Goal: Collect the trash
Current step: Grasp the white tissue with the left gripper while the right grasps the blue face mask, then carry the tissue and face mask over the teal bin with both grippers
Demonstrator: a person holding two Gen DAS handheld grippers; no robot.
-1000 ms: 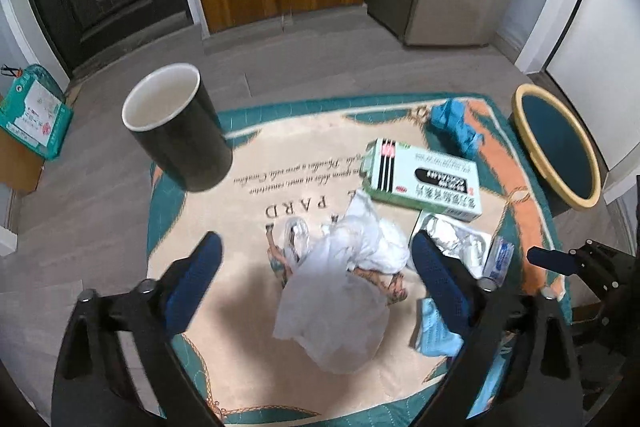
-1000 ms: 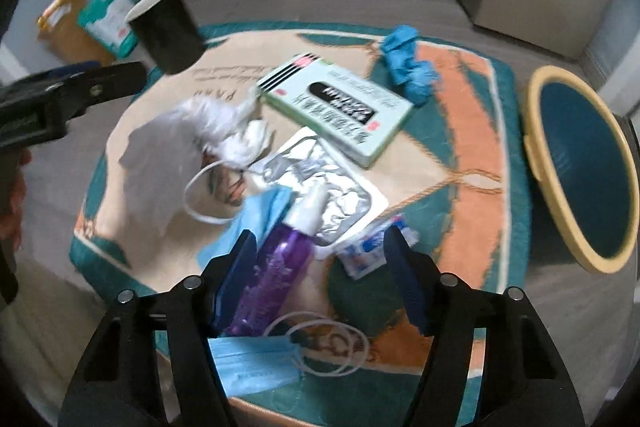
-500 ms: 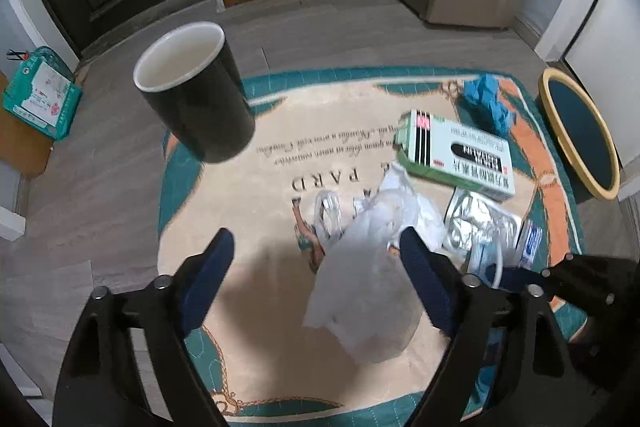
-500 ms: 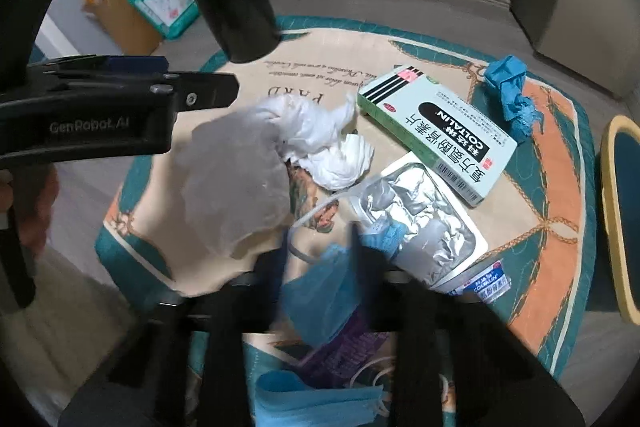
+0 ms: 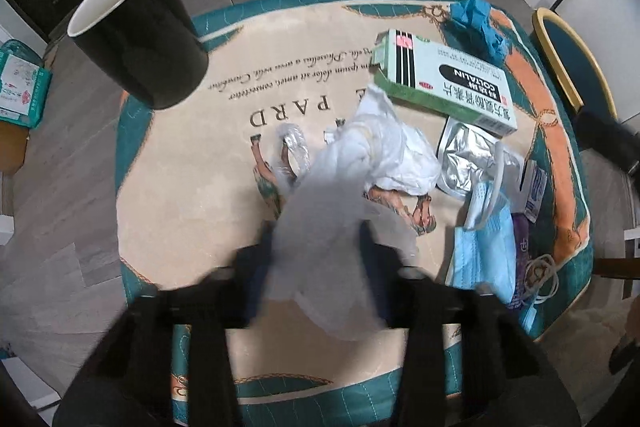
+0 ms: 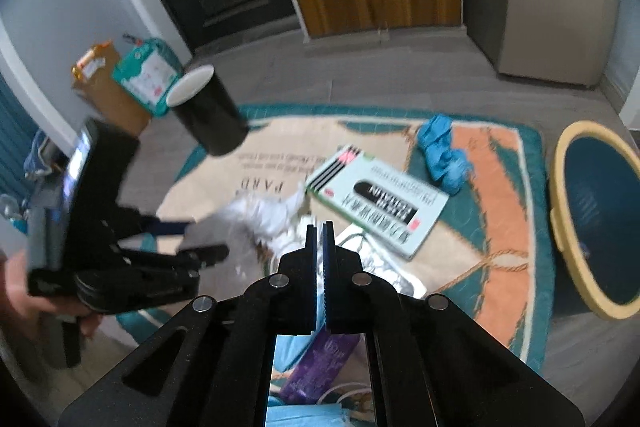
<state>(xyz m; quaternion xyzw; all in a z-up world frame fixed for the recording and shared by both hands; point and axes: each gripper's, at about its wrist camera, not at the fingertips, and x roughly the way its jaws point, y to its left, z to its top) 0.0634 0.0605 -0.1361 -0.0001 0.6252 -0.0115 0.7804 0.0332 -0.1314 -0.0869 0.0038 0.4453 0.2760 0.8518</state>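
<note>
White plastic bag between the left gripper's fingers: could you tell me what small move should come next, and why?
I would probably let the left gripper finish its squeeze before any lift. Its jaws are closing with the white plastic bag between them, but blur hides whether the pads grip it yet, and such thin film could slip out.

Clearance check: rug crowded on the right, open on the left

We are finding bare rug lying open between the black cup and the white plastic bag, giving free passage. The green box, foil pack, blue masks and purple bottle are lying close together, blocking the right side. The blue bin is standing just beside the rug's right edge.
</note>
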